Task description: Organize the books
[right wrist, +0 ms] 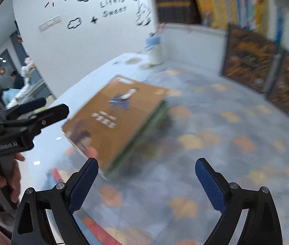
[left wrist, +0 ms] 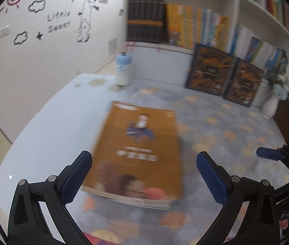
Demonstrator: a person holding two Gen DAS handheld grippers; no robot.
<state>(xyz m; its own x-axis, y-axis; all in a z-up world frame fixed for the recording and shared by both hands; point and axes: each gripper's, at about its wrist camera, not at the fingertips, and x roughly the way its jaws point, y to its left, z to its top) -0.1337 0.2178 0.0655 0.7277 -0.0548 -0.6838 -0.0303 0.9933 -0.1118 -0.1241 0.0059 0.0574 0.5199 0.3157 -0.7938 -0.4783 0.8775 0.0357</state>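
An orange-brown book lies flat on the table's patterned cloth. In the right wrist view this book tops a small stack with green edges under it. My left gripper is open above the book's near end, its pads clear of the cover, nothing held. My right gripper is open too, just right of the stack's near corner and empty. Its blue fingertip shows at the right edge of the left wrist view. The left gripper, held by a hand, appears left of the stack.
Two dark orange-patterned books lean against the white bookcase at the back. Rows of upright books fill its shelves. A blue-and-white bottle stands at the table's far left. A white vase with flowers stands at the right.
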